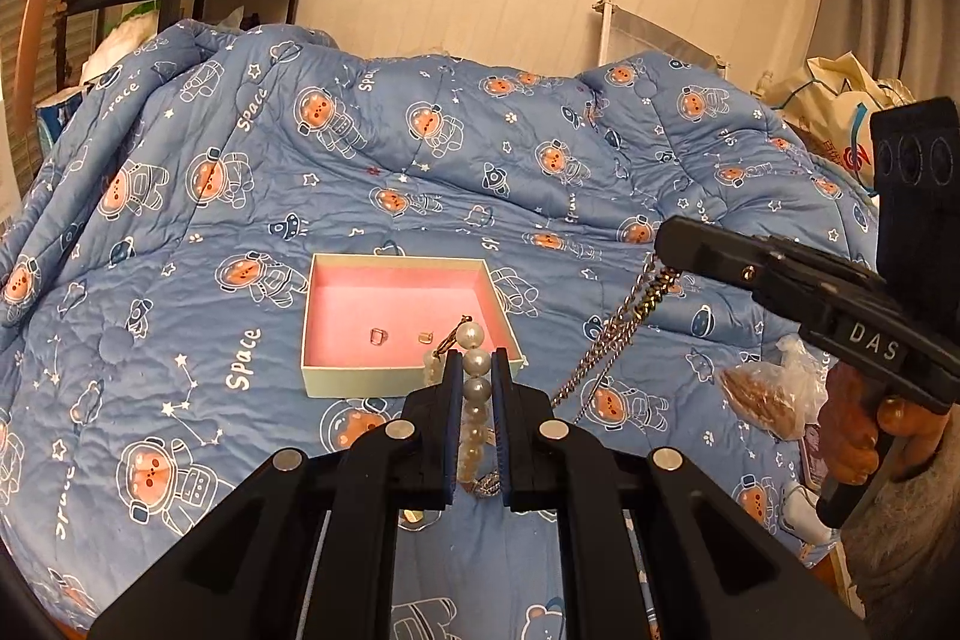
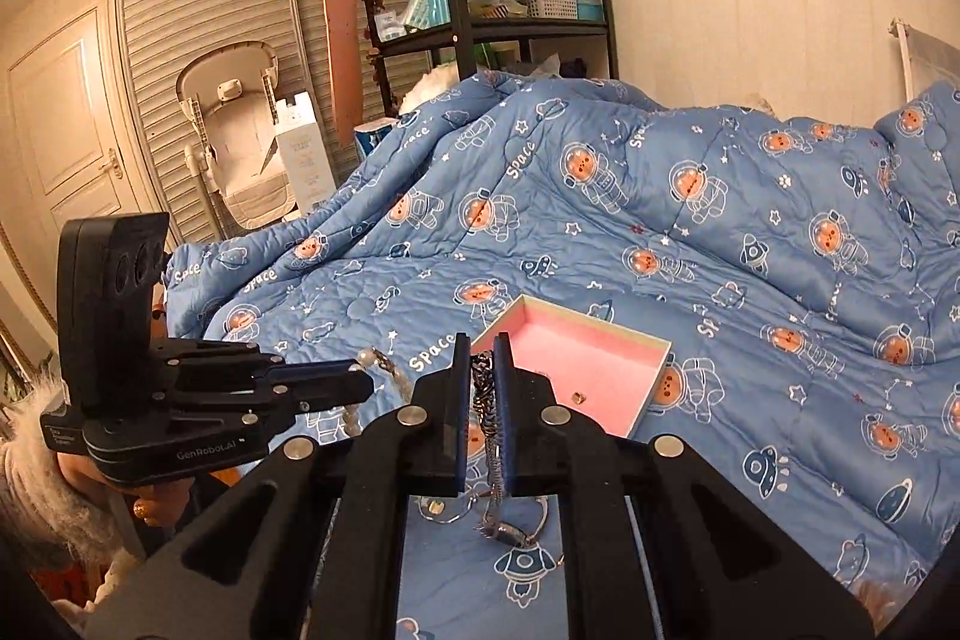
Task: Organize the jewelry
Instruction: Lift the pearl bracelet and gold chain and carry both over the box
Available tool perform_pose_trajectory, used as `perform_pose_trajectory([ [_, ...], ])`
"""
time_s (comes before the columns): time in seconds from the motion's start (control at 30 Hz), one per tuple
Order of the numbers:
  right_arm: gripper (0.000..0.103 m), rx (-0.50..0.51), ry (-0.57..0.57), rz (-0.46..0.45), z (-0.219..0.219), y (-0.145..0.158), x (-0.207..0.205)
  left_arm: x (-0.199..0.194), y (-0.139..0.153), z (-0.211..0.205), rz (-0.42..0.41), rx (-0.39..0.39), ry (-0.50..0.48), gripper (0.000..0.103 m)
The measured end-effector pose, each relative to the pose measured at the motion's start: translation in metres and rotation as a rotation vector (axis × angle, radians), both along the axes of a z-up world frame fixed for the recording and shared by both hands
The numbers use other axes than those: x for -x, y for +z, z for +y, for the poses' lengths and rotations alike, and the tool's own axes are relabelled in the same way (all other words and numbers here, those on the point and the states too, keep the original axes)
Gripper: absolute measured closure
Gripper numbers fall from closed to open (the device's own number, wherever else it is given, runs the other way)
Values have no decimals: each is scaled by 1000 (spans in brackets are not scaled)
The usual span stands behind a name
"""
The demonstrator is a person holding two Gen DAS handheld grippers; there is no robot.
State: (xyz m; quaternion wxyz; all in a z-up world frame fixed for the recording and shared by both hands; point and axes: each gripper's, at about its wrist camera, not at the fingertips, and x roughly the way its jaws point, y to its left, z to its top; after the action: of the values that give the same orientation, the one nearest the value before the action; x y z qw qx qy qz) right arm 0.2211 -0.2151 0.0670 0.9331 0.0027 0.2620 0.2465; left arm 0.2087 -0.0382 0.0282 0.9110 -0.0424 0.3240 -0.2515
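Pearl strand (image 1: 474, 388) clamped in left tool (image 1: 478, 370), chain (image 2: 489, 400) in right tool (image 2: 483, 364)

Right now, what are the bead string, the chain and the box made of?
Bead string: looks like pearl or imitation pearl, round, creamy and glossy. Chain: looks like metal, with shiny silvery links. Box: probably cardboard, with thin matte pale walls and a soft-looking pink lining.

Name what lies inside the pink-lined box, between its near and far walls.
Two small metal jewelry pieces on the pink lining of the box, clearest in the left wrist view.
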Motion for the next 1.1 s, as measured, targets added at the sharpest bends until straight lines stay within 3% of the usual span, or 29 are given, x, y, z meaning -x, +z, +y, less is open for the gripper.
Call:
perform_pose_trajectory([
  [0.3,95,11,28,-73,12,49,-35,-24,21,-6,-36,-26,-16,94],
  [0.53,95,61,2,-76,20,64,-75,-61,35,-9,-35,-28,-25,94],
  [0.73,95,80,-36,-54,21,53,-108,-97,27,-14,-8,-49,-2,94],
  [1.1,95,124,-115,43,13,-2,-162,-150,-31,-16,141,-67,65,94],
])
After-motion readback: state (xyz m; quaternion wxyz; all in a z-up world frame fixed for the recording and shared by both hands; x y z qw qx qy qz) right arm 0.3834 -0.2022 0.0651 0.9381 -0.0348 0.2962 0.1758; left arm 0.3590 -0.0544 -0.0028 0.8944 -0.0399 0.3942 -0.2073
